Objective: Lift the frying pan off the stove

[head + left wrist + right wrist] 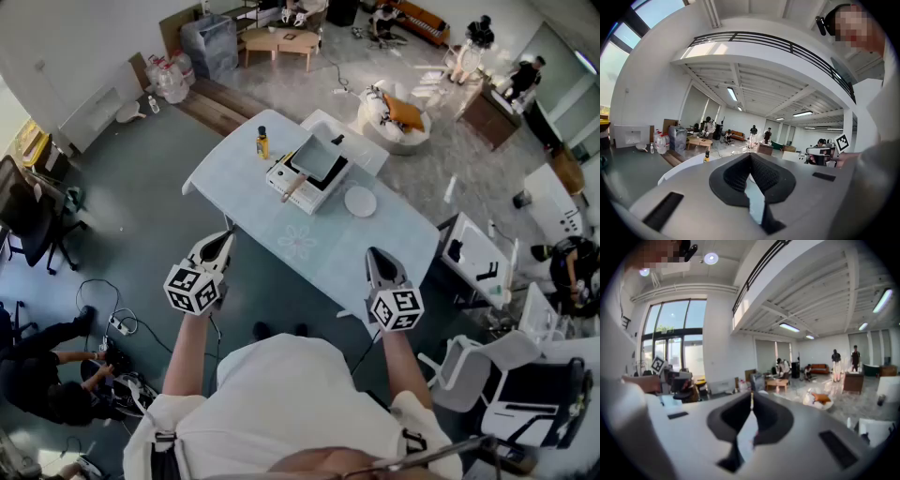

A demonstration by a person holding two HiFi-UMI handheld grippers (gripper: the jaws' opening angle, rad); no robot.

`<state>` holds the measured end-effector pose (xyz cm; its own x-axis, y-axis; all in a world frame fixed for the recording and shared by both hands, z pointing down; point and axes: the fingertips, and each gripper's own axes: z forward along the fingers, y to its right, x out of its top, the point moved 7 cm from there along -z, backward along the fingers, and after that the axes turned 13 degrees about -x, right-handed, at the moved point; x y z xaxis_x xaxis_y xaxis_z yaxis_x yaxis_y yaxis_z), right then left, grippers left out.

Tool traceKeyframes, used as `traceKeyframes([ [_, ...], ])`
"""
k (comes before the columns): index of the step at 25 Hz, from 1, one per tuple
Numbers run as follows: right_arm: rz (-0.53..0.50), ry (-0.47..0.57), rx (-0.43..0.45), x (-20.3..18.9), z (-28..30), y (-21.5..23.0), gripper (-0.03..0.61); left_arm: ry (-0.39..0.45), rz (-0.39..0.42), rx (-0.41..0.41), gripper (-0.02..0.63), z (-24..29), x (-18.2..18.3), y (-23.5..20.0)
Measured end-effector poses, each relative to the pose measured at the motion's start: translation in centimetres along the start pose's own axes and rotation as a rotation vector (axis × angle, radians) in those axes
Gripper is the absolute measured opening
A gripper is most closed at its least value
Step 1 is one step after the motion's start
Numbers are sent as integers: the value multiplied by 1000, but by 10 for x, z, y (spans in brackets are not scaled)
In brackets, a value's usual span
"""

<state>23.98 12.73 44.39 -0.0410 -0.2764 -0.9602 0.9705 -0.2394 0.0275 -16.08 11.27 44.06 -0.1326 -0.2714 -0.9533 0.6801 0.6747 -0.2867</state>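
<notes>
The square grey frying pan (317, 157) with a wooden handle (293, 187) sits on a white portable stove (302, 185) on the pale blue table (281, 234). Both grippers hang above the table's near edge, well short of the stove. My left gripper (228, 234) is shut and empty, and so is my right gripper (371, 251). In the left gripper view the jaws (750, 155) meet with nothing between them and hide the stove. The right gripper view shows the same shut, empty jaws (751, 393) pointing across the room.
A yellow bottle (263, 142) stands left of the stove and a white plate (360, 201) lies to its right. White office chairs (473, 366) and a desk (478, 253) stand at the right. A person (47, 375) sits on the floor at the left among cables (112, 323).
</notes>
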Motion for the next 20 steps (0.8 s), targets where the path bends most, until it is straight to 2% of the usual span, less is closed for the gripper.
traceKeyframes([
  [13,-10,2,-10,-1,0,-16,35,-6,-14,-15,29,-10,-7,-9],
  [20,28,-3,-22,4,4,-25,36,-11,-17,-31,29,-14,-3,-19],
])
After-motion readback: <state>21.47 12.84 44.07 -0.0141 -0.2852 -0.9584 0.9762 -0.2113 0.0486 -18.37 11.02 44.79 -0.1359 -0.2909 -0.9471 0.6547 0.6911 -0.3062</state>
